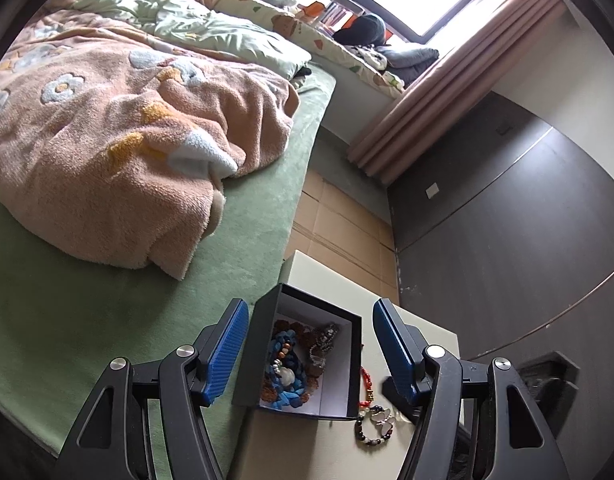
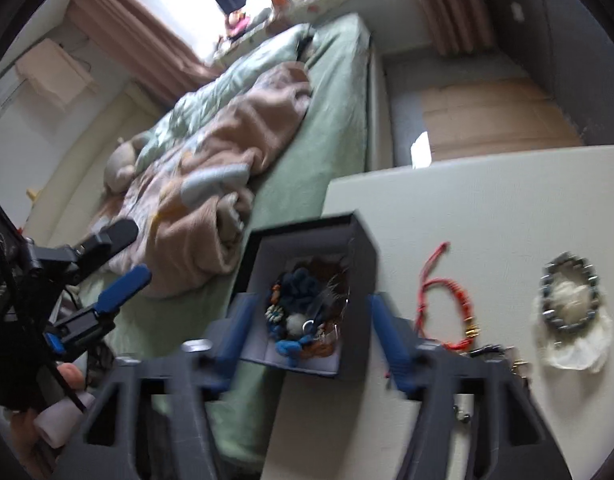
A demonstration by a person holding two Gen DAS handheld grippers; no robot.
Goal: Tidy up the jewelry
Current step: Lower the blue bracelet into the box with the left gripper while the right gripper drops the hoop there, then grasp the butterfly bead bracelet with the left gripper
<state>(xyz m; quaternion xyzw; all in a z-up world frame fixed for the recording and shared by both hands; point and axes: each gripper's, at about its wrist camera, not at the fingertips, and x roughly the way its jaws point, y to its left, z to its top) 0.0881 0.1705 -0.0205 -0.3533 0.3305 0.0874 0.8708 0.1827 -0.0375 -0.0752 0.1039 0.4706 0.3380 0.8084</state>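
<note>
The left gripper (image 1: 307, 354) is spread wide, nothing held, its blue pads flanking the open jewelry box (image 1: 307, 360) untouched. The right gripper (image 2: 307, 334) is likewise held wide apart and empty around the box.

Materials check, both cams.
I see a matt dark card box (image 1: 339, 364) with a white paper-like lining, on a smooth matt off-white table (image 2: 487, 208). Beads (image 1: 285, 380) inside look glossy blue stone; the red bracelet (image 2: 447, 300) is woven cord with shiny gold bits. Left gripper (image 1: 307, 354) pads are ribbed blue rubber on matt black plastic. Blanket (image 1: 107, 152) is fuzzy fleece.
</note>
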